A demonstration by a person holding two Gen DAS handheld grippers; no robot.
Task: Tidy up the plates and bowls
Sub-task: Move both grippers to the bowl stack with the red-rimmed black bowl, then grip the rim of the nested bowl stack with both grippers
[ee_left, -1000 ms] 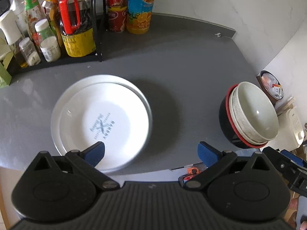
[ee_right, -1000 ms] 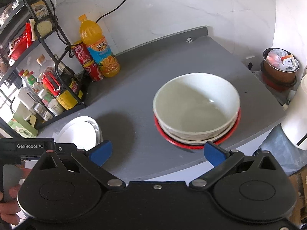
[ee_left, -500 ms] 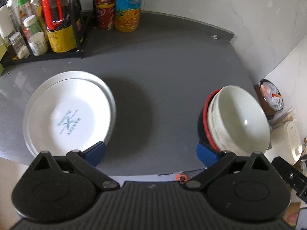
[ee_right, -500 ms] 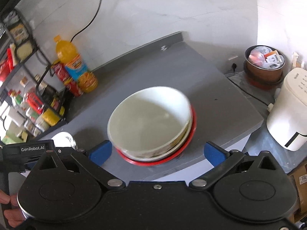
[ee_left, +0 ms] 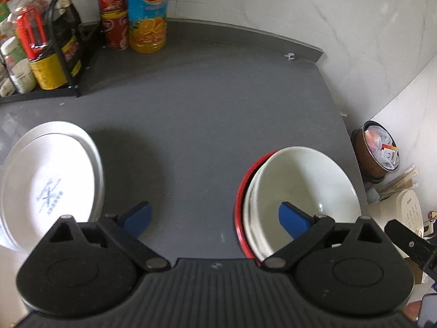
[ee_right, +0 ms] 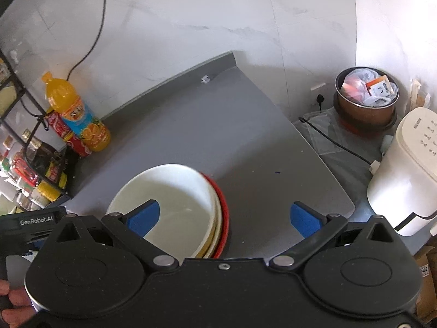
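Both my grippers, left [ee_left: 214,217] & right [ee_right: 224,218], spread wide, holding nothing. Bowl stack [ee_left: 300,191] at counter [ee_left: 207,109] front-right, plates [ee_left: 46,186] left. Approach bowls level, clamp rim squarely w/o tipping stack.

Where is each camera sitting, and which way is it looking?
Left wrist: sits on the left gripper, looking down at the grey counter between the white plates and the bowl stack; its own open blue-tipped fingers show.
Right wrist: sits on the right gripper, facing the counter's right end and white appliance; its open fingers and a hand show.
Shared: bowl stack, orange juice bottle, brown bin.
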